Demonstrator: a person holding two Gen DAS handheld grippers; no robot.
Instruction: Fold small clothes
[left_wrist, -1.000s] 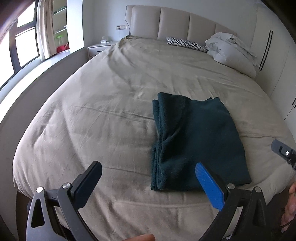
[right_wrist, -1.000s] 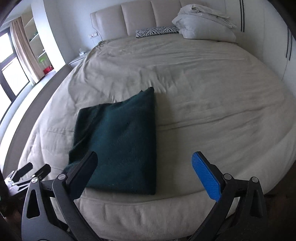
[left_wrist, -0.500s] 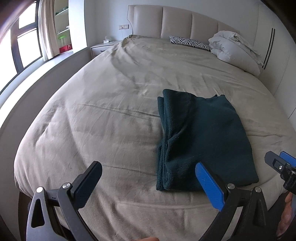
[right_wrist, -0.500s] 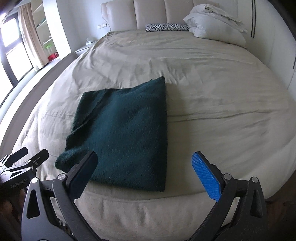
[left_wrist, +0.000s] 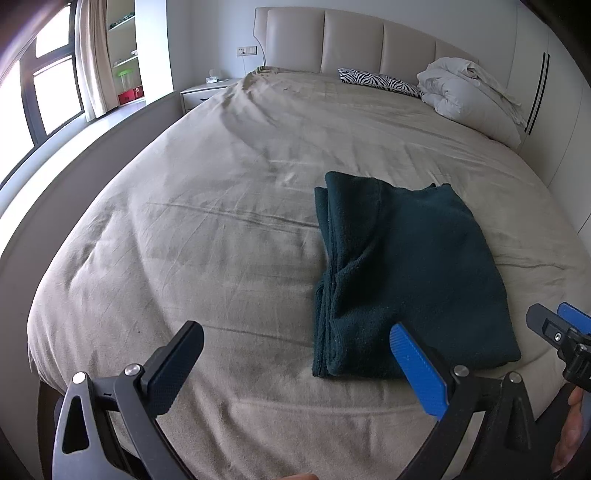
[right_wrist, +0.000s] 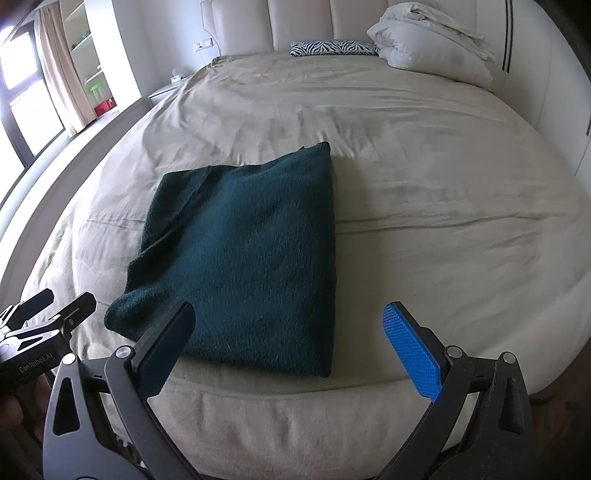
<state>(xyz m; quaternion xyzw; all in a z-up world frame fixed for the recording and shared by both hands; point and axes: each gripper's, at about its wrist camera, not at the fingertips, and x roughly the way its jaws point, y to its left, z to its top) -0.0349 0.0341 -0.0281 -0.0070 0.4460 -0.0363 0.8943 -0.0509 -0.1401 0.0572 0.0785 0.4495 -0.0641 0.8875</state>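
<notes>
A dark green garment (left_wrist: 406, 273) lies folded into a flat rectangle on the beige bed (left_wrist: 207, 229), near its front edge. It also shows in the right wrist view (right_wrist: 251, 258). My left gripper (left_wrist: 295, 365) is open and empty, just short of the garment's front left corner. My right gripper (right_wrist: 288, 343) is open and empty over the garment's front edge. The right gripper's tips show at the right edge of the left wrist view (left_wrist: 557, 332), and the left gripper's at the left edge of the right wrist view (right_wrist: 48, 314).
A zebra-print pillow (left_wrist: 376, 79) and a white bundled duvet (left_wrist: 472, 96) lie by the padded headboard (left_wrist: 351, 40). A nightstand (left_wrist: 207, 90) stands at the back left, beside a window and curtain (left_wrist: 55, 85). A low grey ledge (left_wrist: 74, 155) runs along the bed's left side.
Both grippers have come closer to the bed, so the garment looks larger and nearer. The garment has not moved. Both grippers stay open.
</notes>
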